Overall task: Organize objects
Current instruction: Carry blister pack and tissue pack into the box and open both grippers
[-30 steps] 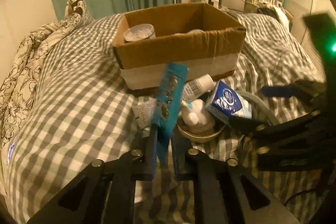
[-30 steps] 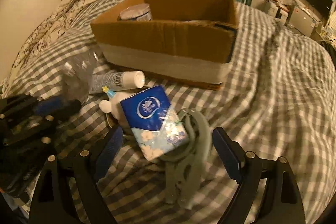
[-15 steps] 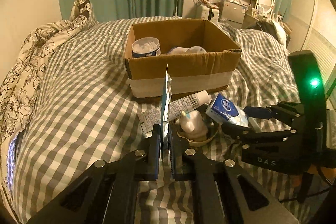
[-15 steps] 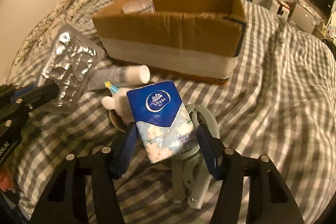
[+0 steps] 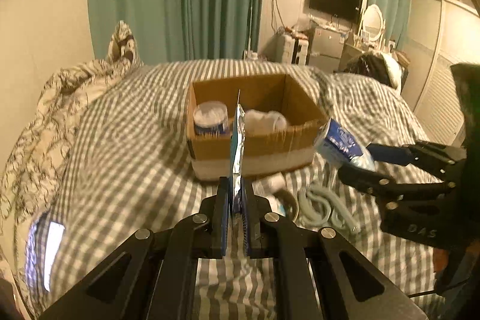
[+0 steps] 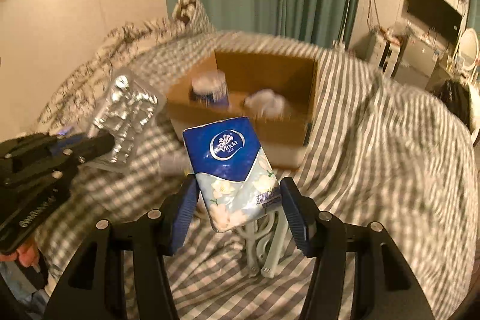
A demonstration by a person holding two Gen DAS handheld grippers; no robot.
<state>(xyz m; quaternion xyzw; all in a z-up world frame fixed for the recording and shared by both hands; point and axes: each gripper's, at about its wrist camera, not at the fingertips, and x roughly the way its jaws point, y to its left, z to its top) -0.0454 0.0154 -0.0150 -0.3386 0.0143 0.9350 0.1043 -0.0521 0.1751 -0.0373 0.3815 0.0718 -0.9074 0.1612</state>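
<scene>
My left gripper (image 5: 235,188) is shut on a silver blister pack (image 5: 237,140), held edge-on and upright above the bed; its foil face shows in the right wrist view (image 6: 126,116). My right gripper (image 6: 238,200) is shut on a blue Vinda tissue pack (image 6: 232,167), lifted off the bed; it also shows in the left wrist view (image 5: 342,144). An open cardboard box (image 5: 255,146) lies ahead on the checked bedspread, holding a round tub (image 5: 210,117) and a white crumpled item (image 5: 264,119).
A grey plastic hanger (image 5: 324,206) and a white tube (image 5: 273,182) lie on the bedspread in front of the box. A floral duvet (image 5: 60,98) is bunched at the left. A lit phone (image 5: 48,248) lies at the bed's left edge.
Both grippers have risen away from the bed with their objects. The tissue pack is now lifted off the pile. The box looks smaller and lower in both views.
</scene>
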